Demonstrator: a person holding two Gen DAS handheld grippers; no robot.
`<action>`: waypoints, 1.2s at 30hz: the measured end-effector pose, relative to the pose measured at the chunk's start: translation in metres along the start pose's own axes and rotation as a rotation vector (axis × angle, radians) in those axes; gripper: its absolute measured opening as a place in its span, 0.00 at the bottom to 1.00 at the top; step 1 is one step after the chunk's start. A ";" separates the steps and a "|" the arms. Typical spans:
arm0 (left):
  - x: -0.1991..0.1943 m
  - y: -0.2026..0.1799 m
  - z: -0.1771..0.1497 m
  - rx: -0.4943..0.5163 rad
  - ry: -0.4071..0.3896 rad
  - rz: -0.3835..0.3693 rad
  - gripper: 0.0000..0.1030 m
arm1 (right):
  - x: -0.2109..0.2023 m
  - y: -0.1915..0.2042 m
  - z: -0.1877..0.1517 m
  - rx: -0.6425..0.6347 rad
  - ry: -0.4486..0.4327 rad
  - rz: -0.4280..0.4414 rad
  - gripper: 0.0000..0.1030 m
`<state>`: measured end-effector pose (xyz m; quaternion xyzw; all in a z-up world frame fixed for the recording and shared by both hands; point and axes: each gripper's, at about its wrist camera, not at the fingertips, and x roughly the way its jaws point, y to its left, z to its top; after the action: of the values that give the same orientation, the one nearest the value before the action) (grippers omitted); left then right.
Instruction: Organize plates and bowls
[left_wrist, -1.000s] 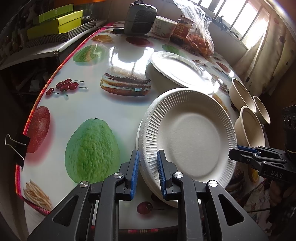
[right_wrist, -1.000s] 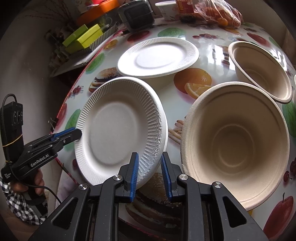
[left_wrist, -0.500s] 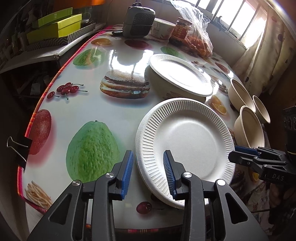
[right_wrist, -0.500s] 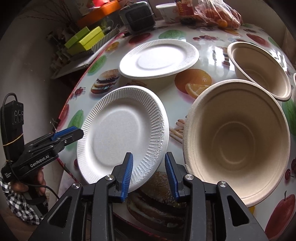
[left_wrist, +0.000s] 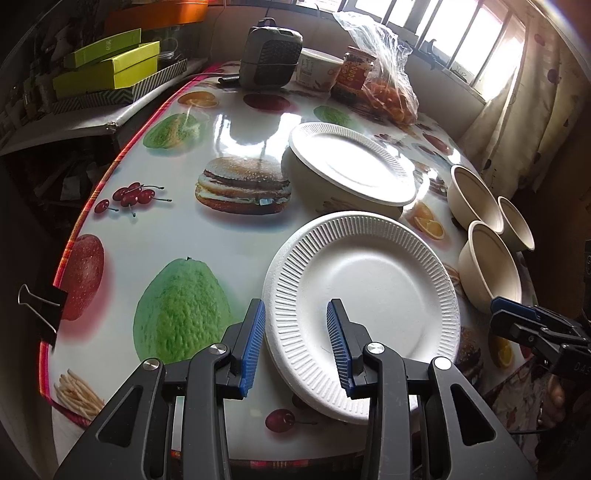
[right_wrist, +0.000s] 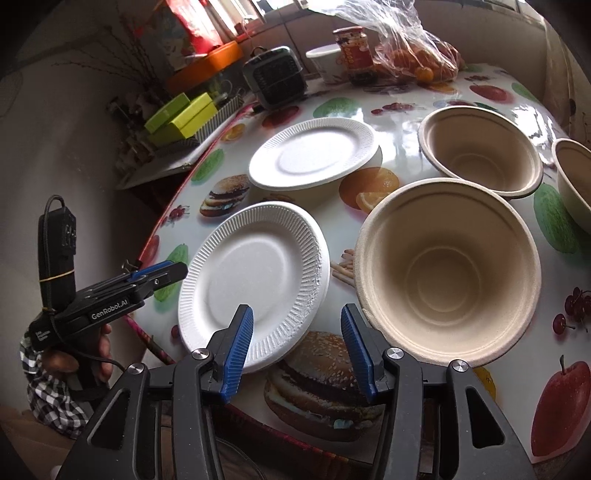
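Note:
A white ribbed paper plate lies flat near the table's front edge, also in the right wrist view. My left gripper is open, with the plate's near rim between its blue pads but not pressed. My right gripper is opening, its jaws wide of the plate's rim, and shows from the side. A second white plate rests on an upturned beige bowl. Three beige bowls stand upright: a large one, one behind it, one at the right edge.
At the back of the fruit-print table stand a dark small heater, a jar and a bag of oranges. Green boxes sit on a side shelf. A binder clip grips the left edge.
Both grippers have opened and let go of the plate, which has dropped from tilted to flat on the table. The right gripper has drawn back and up.

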<state>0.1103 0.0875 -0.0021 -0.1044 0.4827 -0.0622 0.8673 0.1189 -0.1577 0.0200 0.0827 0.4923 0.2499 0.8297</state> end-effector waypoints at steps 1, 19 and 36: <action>0.000 0.000 0.000 -0.001 0.000 -0.001 0.35 | -0.009 -0.003 -0.001 0.012 -0.029 0.002 0.48; 0.008 -0.013 0.005 0.019 0.002 -0.007 0.35 | -0.040 -0.111 -0.001 0.235 -0.157 -0.275 0.48; 0.016 -0.032 0.012 0.047 0.016 -0.001 0.35 | -0.059 -0.139 -0.007 0.315 -0.185 -0.262 0.08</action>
<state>0.1292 0.0550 -0.0018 -0.0836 0.4881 -0.0746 0.8656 0.1357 -0.3079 0.0089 0.1694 0.4536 0.0515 0.8734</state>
